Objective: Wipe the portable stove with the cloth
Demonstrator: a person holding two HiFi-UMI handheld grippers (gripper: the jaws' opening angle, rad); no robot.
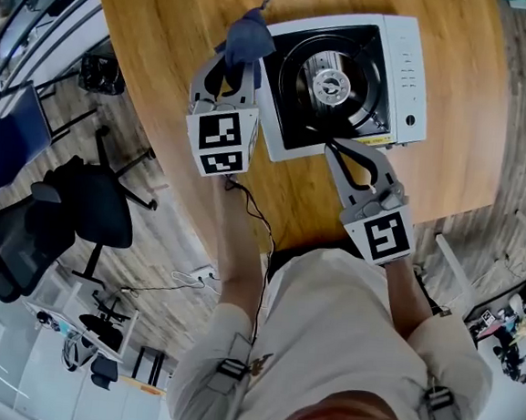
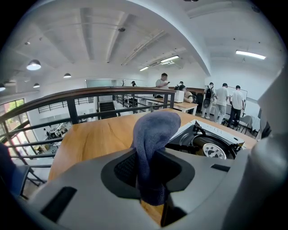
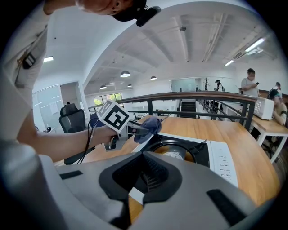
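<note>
The portable stove (image 1: 348, 75) is white with a black burner well and stands on the round wooden table (image 1: 170, 23). My left gripper (image 1: 236, 63) hovers at the stove's left edge, shut on a blue-grey cloth (image 1: 249, 35) that bunches up past the fingertips. In the left gripper view the cloth (image 2: 153, 134) stands upright between the jaws of that gripper (image 2: 150, 179), with the stove (image 2: 211, 146) to the right. My right gripper (image 1: 332, 147) is shut with nothing in it, at the stove's near edge. The right gripper view shows the stove (image 3: 193, 155) ahead and the cloth (image 3: 151, 125) at its far left corner.
Black office chairs (image 1: 85, 207) stand on the floor left of the table. The table's near edge (image 1: 242, 239) curves just in front of the person. A railing (image 2: 90, 101) and people at desks (image 2: 222, 103) lie far behind the table.
</note>
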